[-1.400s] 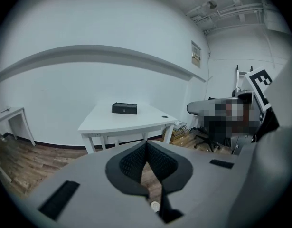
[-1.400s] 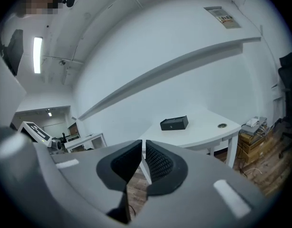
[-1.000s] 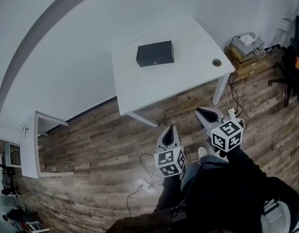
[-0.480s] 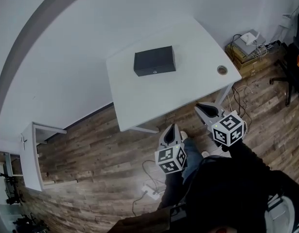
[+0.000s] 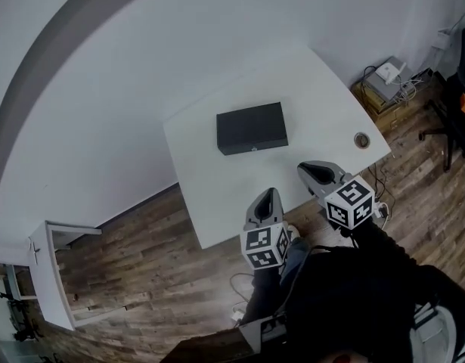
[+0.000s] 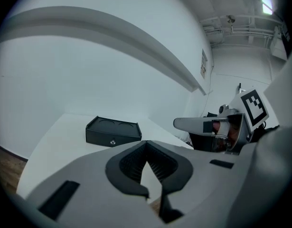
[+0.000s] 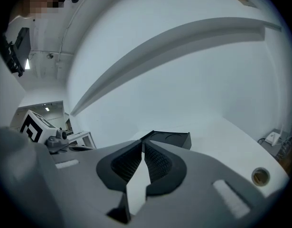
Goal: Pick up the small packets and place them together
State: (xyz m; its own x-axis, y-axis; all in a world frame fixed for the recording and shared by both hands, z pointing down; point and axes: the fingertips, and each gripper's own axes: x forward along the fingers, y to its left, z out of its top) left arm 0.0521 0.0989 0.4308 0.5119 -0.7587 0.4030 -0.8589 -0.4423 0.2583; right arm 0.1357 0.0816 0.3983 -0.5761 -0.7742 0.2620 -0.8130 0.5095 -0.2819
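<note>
Head view: black box point(image 5: 252, 128) on white table point(image 5: 202, 169), grommet point(image 5: 361, 139) near corner.

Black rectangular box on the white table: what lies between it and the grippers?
Nothing: in the head view, only bare white tabletop separates the black rectangular box from the left gripper and right gripper.
</note>
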